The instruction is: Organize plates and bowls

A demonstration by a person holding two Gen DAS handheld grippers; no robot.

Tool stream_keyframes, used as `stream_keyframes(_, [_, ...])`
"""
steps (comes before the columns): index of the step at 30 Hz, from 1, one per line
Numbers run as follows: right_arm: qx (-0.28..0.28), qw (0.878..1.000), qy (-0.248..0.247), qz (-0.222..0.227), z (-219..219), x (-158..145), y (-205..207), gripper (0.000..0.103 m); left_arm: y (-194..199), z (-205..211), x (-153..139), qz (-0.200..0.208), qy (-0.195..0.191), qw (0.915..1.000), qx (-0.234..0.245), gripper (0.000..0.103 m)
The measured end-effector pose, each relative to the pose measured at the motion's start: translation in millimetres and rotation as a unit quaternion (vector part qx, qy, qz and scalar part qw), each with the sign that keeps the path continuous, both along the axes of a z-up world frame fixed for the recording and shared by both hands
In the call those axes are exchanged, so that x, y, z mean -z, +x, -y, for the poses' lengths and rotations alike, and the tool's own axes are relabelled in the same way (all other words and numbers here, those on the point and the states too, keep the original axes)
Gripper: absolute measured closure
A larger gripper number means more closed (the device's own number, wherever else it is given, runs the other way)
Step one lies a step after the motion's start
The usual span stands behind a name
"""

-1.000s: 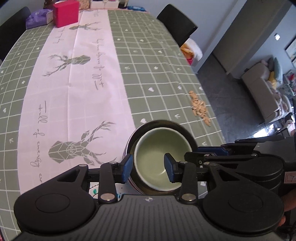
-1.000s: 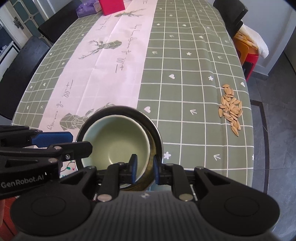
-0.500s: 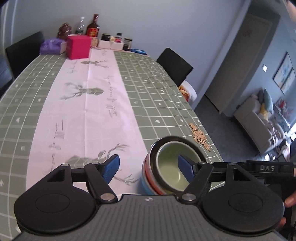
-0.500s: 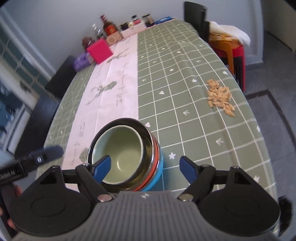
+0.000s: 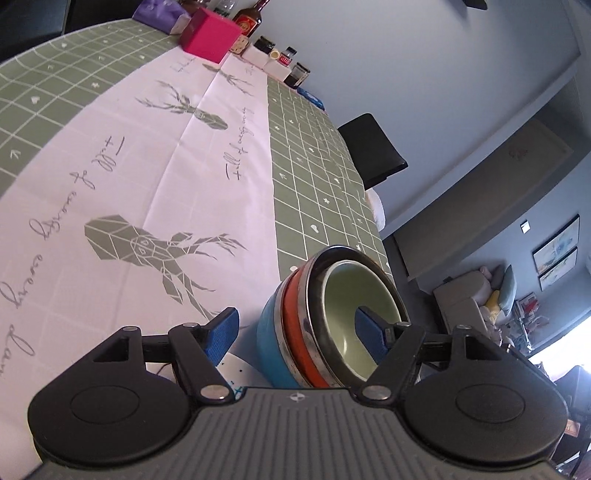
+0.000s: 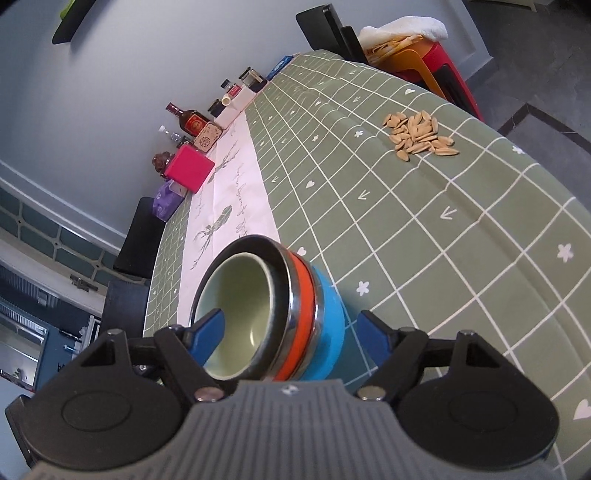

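A nested stack of bowls (image 5: pixel 295 332) stands near the table's front edge: blue at the bottom, then orange, then a steel bowl, with a pale green bowl (image 5: pixel 343 295) inside. The right wrist view shows the same stack (image 6: pixel 325 325) tilted, with its green bowl (image 6: pixel 240 291) facing me. My left gripper (image 5: pixel 297 330) is open wide close to the stack, one pad to its left and the other in front of the green bowl's mouth. My right gripper (image 6: pixel 291 334) is open too, its pads on either side of the stack. Neither pair of pads presses on a bowl.
A small heap of seeds (image 6: pixel 421 136) lies on the green checked cloth (image 6: pixel 461 240) near the table's right edge. A pink box (image 5: pixel 210 35), a purple pack, bottles and jars (image 6: pixel 195 122) crowd the far end. Black chairs (image 5: pixel 369 147) stand around the table.
Both grippers went from narrow, at the bowls' rims, to wide open. They sank to the stack's level and rolled, so the table now looks tilted. The stack stayed put.
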State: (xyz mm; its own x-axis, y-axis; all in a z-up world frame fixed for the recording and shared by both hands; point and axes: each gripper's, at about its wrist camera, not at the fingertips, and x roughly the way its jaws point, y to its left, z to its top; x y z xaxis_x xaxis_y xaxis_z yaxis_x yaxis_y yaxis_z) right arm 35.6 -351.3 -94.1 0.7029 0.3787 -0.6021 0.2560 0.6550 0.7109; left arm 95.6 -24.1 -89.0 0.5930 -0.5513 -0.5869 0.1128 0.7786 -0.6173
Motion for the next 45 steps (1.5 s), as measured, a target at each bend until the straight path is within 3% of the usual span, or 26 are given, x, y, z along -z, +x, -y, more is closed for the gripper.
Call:
stream_keyframes(17, [-0.007,0.999,0.017,-0.037,-13,24,26,0.025,25,24,20,-0.054,0.013,0.9983,0.018,0.026])
stream_keyframes(23, [-0.017,0.999,0.006,-0.044,-18,26,30,0.026,27,27,26,-0.069,0.014,0.9971,0.029,0.035])
stream_keyframes(33, [-0.023,0.998,-0.026,-0.056,-20,25,31,0.042,27,40,20,-0.065,0.059,0.9951,0.046,0.043])
stream_keyframes(45, [-0.029,0.997,-0.029,-0.062,-20,27,30,0.058,28,41,12,-0.052,0.083,0.9939,0.050,0.043])
